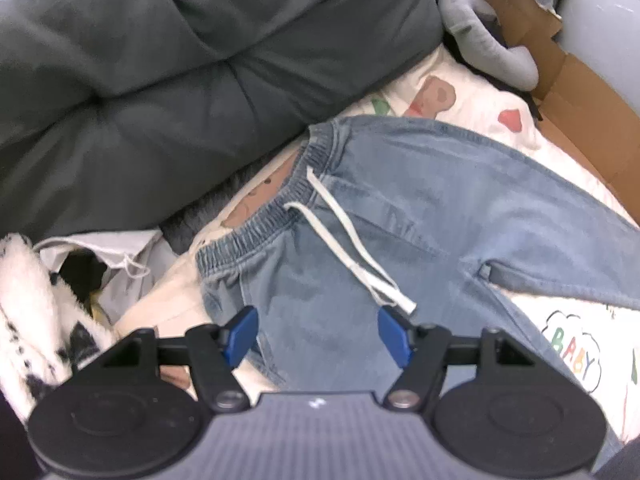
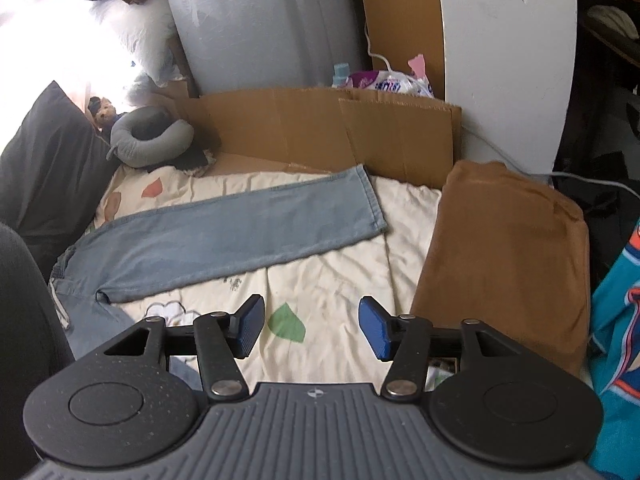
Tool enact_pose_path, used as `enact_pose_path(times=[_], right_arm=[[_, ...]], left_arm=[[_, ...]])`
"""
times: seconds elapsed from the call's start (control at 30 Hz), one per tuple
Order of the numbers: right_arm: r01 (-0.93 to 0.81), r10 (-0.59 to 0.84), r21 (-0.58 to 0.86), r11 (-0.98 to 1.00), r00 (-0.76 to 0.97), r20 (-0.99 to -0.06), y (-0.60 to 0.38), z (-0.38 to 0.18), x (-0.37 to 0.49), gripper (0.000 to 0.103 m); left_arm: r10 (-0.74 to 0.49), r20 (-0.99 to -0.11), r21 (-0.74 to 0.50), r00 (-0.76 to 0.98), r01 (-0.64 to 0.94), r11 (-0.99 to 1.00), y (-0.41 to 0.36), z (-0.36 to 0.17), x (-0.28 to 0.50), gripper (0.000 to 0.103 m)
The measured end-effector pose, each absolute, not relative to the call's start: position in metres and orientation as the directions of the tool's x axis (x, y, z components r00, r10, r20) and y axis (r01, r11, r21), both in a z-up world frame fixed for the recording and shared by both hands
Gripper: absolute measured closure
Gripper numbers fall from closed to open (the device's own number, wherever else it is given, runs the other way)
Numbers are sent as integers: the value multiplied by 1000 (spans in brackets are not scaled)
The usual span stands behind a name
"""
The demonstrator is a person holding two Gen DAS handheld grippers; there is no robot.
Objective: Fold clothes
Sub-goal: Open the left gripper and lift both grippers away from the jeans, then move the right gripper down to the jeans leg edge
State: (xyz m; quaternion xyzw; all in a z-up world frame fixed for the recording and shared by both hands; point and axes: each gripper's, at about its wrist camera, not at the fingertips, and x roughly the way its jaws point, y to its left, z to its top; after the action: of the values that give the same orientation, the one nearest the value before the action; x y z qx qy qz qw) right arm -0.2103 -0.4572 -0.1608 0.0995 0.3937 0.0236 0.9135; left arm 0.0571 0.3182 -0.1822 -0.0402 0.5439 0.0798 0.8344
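Light blue jeans (image 1: 400,208) with an elastic waistband and a white drawstring (image 1: 348,248) lie spread flat on a cream printed blanket (image 1: 476,104). My left gripper (image 1: 318,330) hovers open above the hip area, just below the drawstring's ends, nothing between its blue pads. In the right wrist view one trouser leg (image 2: 248,228) stretches flat across the blanket (image 2: 332,276), its hem at the far right. My right gripper (image 2: 310,326) stands open over bare blanket, in front of that leg and apart from it.
A dark grey cushion (image 1: 160,80) borders the blanket on the left. A grey neck pillow (image 2: 152,140) and cardboard sheets (image 2: 320,132) lie at the back. A folded brown cloth (image 2: 504,256) sits to the right, a teal garment (image 2: 616,320) beyond it. Black-and-white fleece (image 1: 28,312) lies left.
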Motion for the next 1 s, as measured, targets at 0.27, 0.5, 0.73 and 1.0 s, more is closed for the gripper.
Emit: enact_pose_path(times=[0.27, 0.5, 0.73, 1.0], right_arm=[[31, 142, 206, 978, 621, -771, -457, -205, -227, 44], [-7, 166, 196, 981, 561, -811, -448, -240, -234, 44], [-87, 219, 203, 975, 500, -838, -427, -270, -241, 44], [-204, 281, 219, 954, 365, -887, -399, -312, -252, 44]], left_arm=[[93, -935, 19, 342, -214, 977, 326, -210, 42, 34], [79, -948, -8, 309, -269, 963, 334, -227, 31, 34], [84, -952, -7, 295, -295, 955, 341, -235, 17, 34], [95, -957, -6, 276, -344, 939, 353, -246, 1, 34]])
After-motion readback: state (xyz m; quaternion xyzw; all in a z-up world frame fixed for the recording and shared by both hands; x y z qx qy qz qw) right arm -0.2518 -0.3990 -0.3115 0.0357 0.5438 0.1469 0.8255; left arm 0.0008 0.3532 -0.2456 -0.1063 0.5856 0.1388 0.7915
